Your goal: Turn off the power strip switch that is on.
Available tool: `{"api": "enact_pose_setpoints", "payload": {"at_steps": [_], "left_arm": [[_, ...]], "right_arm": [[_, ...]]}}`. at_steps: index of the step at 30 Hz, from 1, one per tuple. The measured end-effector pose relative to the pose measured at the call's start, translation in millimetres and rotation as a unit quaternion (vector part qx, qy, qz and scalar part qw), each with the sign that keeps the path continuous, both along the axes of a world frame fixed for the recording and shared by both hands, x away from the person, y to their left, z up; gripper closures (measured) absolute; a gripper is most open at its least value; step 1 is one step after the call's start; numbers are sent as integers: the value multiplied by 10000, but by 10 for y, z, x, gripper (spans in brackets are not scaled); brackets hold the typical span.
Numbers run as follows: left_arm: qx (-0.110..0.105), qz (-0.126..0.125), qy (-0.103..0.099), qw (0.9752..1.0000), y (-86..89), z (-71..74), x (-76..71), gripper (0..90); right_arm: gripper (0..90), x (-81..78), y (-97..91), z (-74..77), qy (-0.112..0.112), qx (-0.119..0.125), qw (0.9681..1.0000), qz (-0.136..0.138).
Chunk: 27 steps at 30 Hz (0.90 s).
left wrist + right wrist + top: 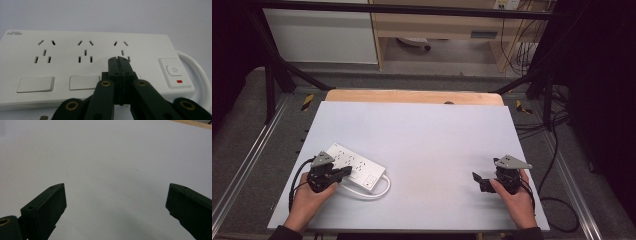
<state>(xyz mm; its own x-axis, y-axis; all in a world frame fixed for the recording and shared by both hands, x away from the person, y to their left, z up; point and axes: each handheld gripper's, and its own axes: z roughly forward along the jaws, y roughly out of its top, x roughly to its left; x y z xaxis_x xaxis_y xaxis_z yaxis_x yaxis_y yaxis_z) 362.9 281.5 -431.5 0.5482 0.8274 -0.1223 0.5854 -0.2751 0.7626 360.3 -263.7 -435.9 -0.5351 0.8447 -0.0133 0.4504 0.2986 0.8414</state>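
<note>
A white power strip (357,161) lies flat on the table's left side, its white cable (379,192) looping toward the front. In the left gripper view the power strip (62,50) shows three rows of sockets, a power button (175,71) with a red mark at its right end, and the cable (197,67) leaving there. My left gripper (346,171) is shut with nothing between its jaws. The left gripper (118,58) has its tips over the strip's top near the third socket group; contact cannot be told. My right gripper (475,177) stands open over bare table at the right, and the right gripper (116,195) holds nothing.
The white tabletop (422,130) has a wooden strip (412,96) along its far edge. Black frame posts (272,85) stand at the far corners. Loose cables (557,200) lie on the floor to the right, and cabinets stand behind.
</note>
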Motion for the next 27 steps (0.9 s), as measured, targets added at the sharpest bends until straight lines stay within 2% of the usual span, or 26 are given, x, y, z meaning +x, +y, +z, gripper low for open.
{"api": "enact_pose_setpoints", "payload": {"at_steps": [20, 27], "left_arm": [[-44, -12, 32, 10000, 10, -4, 8, 900], [28, -12, 20, 10000, 6, -18, 12, 900]], "right_arm": [[36, 0, 4, -3, 14, -18, 10000, 18], [36, -1, 6, -3, 16, -24, 10000, 21]]}}
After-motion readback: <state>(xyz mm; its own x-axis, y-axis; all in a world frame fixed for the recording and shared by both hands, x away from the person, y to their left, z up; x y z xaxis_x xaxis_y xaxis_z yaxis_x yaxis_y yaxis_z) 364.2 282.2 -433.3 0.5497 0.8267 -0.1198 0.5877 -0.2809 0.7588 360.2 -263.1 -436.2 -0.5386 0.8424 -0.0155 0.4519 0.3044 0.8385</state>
